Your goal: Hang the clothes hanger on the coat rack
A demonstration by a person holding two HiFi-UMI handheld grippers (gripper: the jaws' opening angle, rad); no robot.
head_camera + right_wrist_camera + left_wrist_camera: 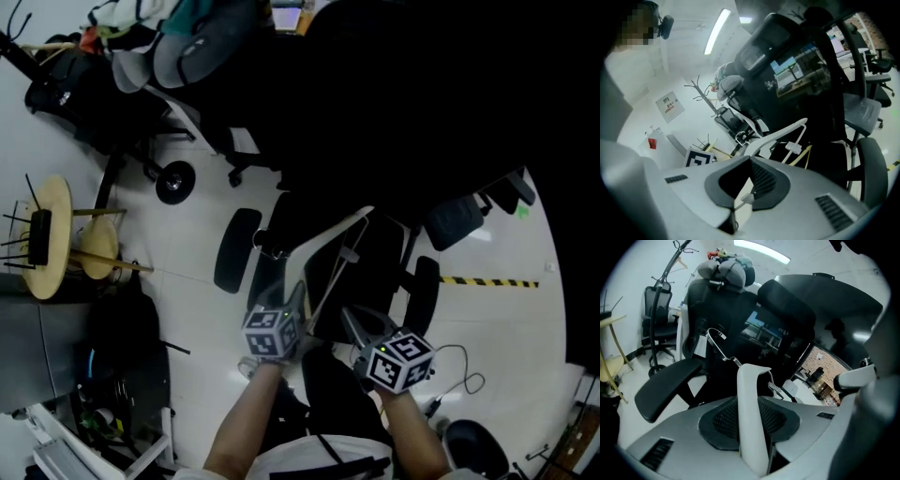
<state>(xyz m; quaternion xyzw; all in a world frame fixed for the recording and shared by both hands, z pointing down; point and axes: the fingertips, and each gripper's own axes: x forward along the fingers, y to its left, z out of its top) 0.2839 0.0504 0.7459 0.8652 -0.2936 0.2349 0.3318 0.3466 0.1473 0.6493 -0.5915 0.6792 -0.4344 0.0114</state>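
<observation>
The white plastic clothes hanger (330,246) is off the ground, held at both ends and stretched between the 2 grippers above the seat of a black mesh office chair (441,220). Its bent metal hook (715,337) rises from the middle, free of everything, and a small clip (792,147) sits on the thin lower bar.

The left gripper (298,298) has its jaws partly closed and pressing on 1 flat white arm of the hanger, which stands upright between them in the left gripper view. The right gripper (352,324) is closed on the opposite end; in its own view the white arm runs up and away from the narrow gap between the jaws.

The dark, branched coat rack (703,93) stands well apart, against the pale wall beyond several other chairs, with bags or clothing heaped next to it.

This looks like the carrying step: the hanger is picked up but not yet near a branch. The next move probably calls for bringing the hanger to the rack with the hook leading, lifting the hook above a free branch, lowering it on, and only then opening both pairs of jaws. The chairs between are the likely snag.
</observation>
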